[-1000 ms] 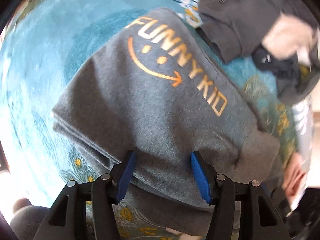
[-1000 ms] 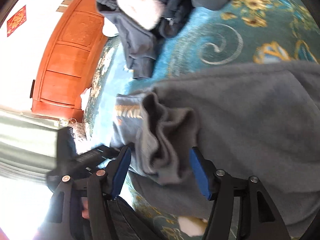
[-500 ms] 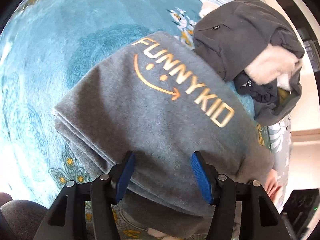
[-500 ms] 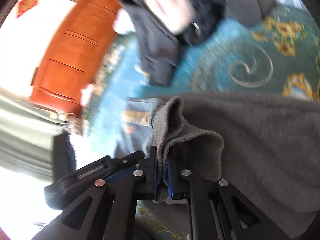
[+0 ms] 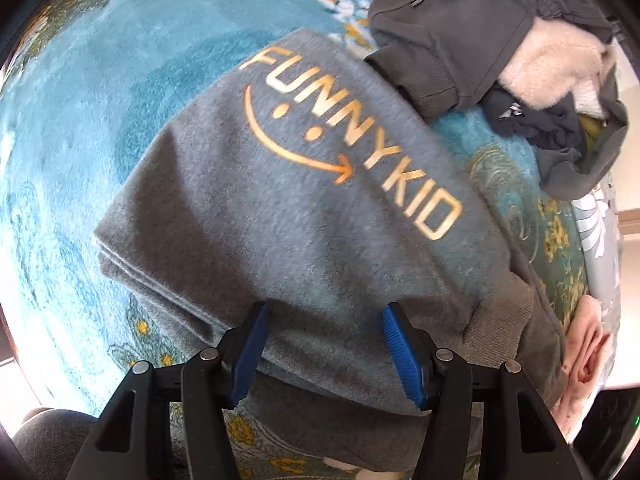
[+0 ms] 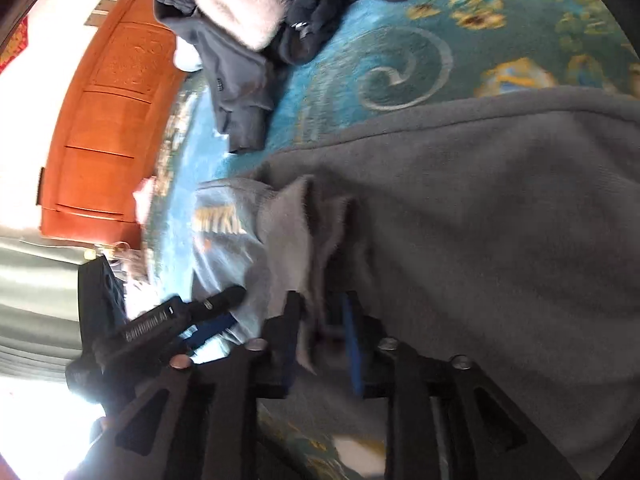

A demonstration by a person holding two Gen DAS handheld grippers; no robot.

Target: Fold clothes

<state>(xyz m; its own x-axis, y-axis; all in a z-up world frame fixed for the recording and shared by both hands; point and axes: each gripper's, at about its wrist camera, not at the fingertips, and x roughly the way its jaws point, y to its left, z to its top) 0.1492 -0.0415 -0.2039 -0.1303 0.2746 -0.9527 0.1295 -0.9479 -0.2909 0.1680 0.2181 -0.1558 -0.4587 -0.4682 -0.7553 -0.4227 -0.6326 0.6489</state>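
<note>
A grey sweatshirt (image 5: 304,216) with gold "FUNNYKID" lettering lies partly folded on a blue patterned bedspread (image 5: 100,92). My left gripper (image 5: 324,344) is open, its blue pads either side of the sweatshirt's near folded edge, holding nothing. In the right wrist view the same sweatshirt (image 6: 500,220) fills the right half. My right gripper (image 6: 320,328) has its jaws partly apart around a bunched cuff or hem (image 6: 304,232) of the sweatshirt; the cloth sits loosely between the pads. The left gripper also shows in the right wrist view (image 6: 212,312).
A heap of dark grey and cream fleece clothes (image 5: 500,40) lies beyond the sweatshirt, touching its far edge; it also shows in the right wrist view (image 6: 248,20). An orange wooden headboard (image 6: 104,120) stands at the bed's end. A pink cloth (image 5: 588,344) lies at right.
My right gripper shut on the bunched cuff half a second ago and has now parted again, loosening the cloth. My left gripper stayed open at the folded edge, drawing slightly closer.
</note>
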